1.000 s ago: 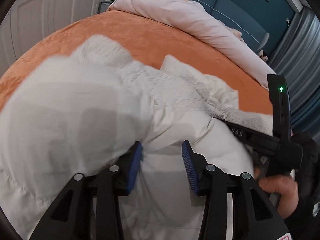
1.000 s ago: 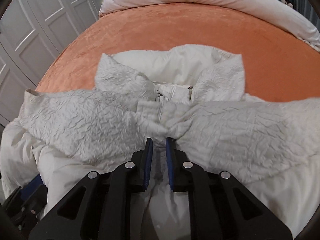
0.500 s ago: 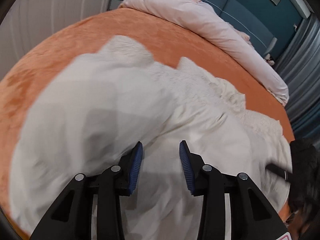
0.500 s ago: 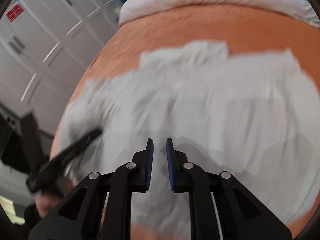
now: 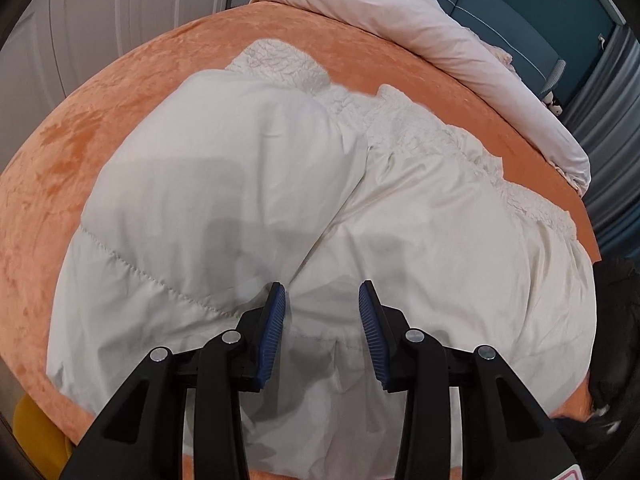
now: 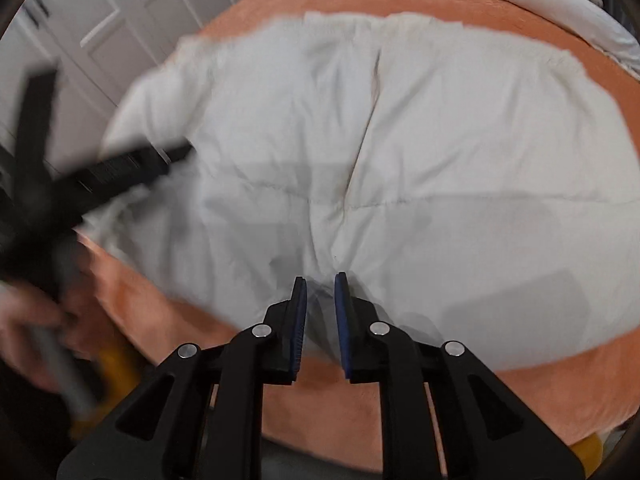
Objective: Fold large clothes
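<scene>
Left wrist view: white padded jacket (image 5: pixel 320 208), lying on the orange bedspread (image 5: pixel 80 136), lower half turned up so the smooth lining faces up, crinkled outer shell showing at the far edge. Left gripper (image 5: pixel 322 324): jaws apart, poised over a fabric ridge, pads not pressing. Right gripper (image 6: pixel 320 320): jaws nearly together at the jacket's near hem; the picture is smeared, so whether a thin layer is pinched I cannot tell. Rolled pale duvet (image 5: pixel 440 28) along the bed's far side. Handling note: take the folded edge at both corners, keep it level, and smooth trapped air outward before folding again.
</scene>
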Demonstrator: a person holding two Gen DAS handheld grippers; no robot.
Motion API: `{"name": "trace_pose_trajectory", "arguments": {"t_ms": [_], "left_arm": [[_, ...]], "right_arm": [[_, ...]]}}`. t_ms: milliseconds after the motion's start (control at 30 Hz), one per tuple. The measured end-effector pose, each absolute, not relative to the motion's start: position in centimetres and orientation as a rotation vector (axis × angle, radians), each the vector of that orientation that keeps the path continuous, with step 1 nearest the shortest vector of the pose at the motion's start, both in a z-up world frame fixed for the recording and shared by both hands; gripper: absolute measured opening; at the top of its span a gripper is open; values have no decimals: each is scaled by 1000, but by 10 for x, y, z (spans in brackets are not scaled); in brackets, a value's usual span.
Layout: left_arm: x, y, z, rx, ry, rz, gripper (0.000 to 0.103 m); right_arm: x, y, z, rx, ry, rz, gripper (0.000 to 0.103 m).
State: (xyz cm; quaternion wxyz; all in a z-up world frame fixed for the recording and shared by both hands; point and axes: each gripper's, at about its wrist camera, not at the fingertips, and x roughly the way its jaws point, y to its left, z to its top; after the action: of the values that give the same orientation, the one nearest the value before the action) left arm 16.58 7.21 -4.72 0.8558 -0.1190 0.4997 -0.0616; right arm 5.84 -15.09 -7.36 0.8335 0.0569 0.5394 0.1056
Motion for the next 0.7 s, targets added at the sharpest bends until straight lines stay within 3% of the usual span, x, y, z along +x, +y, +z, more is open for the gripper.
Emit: {"name": "trace_pose_trajectory", "arguments": {"t_ms": [267, 333, 400, 467, 633, 700], "left_arm": [[150, 87, -35, -300, 1044, -134, 38], [136, 109, -23, -344, 1006, -130, 44], [120, 138, -13, -409, 971, -102, 60], [102, 173, -11, -534, 944, -44, 65], [96, 201, -41, -743, 1007, -36, 66], [103, 196, -57, -780, 1043, -73, 73]], "right_arm": [[79, -148, -54, 157, 1196, 235, 16], [79, -157, -25, 199, 1128, 240, 15], [88, -164, -1, 195, 1067, 220, 15], [113, -177, 16, 226, 1037, 223, 15], [188, -180, -9, 234, 1101, 194, 14], [213, -168, -37, 218, 1166, 188, 14]]}}
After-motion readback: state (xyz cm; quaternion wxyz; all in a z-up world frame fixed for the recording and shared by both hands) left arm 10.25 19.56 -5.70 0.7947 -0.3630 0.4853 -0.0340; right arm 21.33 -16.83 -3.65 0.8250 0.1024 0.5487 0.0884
